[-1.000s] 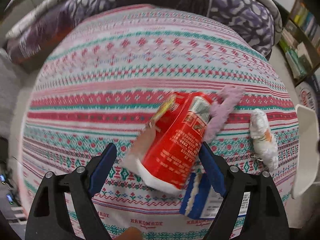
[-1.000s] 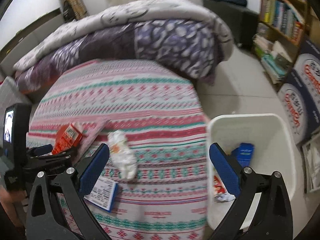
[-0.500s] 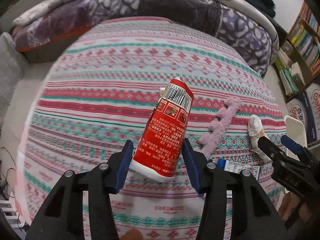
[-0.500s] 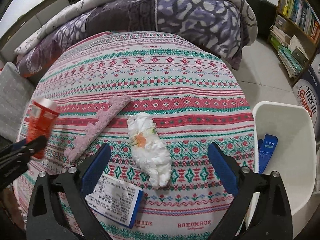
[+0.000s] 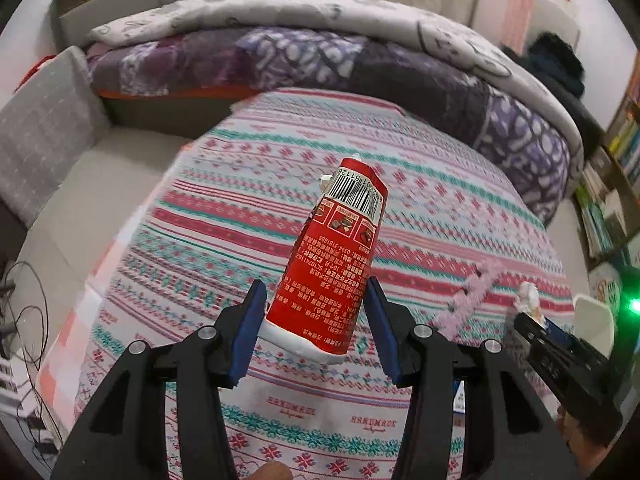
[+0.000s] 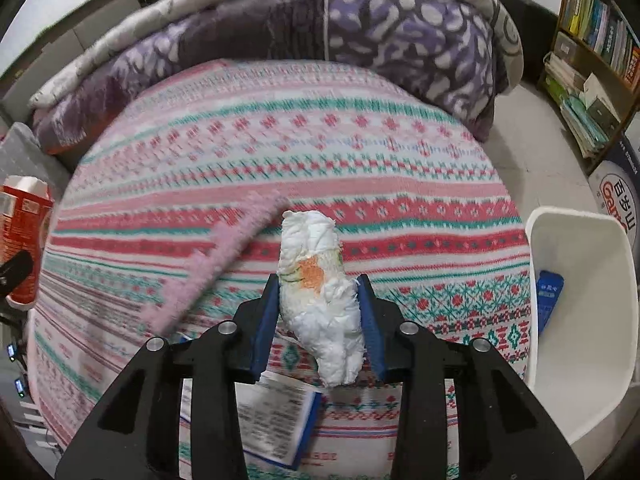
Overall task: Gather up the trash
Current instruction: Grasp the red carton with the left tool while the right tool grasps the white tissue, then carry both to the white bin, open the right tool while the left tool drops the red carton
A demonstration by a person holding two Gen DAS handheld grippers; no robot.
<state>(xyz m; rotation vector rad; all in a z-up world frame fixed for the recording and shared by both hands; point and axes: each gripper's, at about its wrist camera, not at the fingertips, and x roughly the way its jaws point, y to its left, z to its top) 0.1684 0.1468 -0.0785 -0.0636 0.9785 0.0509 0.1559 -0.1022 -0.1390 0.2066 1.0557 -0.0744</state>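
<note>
My left gripper (image 5: 316, 330) is shut on a red carton (image 5: 334, 268) with a barcode end and holds it up above the patterned bedspread (image 5: 248, 208). The carton also shows at the left edge of the right wrist view (image 6: 24, 240). My right gripper (image 6: 318, 322) is shut on a crumpled white tissue wad (image 6: 320, 300) with an orange stain, just above the bedspread. A white bin (image 6: 588, 360) stands at the right, with a blue wrapper (image 6: 548, 300) inside. A blue-edged paper packet (image 6: 276, 420) lies under the right gripper.
A pink fuzzy strip (image 6: 224, 256) lies on the bedspread left of the tissue; it also shows in the left wrist view (image 5: 468, 300). A purple quilt (image 6: 360, 32) is heaped at the back. Bookshelves (image 6: 596, 52) and boxes stand at the right, a grey cushion (image 5: 44, 128) at the left.
The left gripper has lifted the red carton higher off the bedspread. The right gripper has moved down over the tissue wad and shut on it.
</note>
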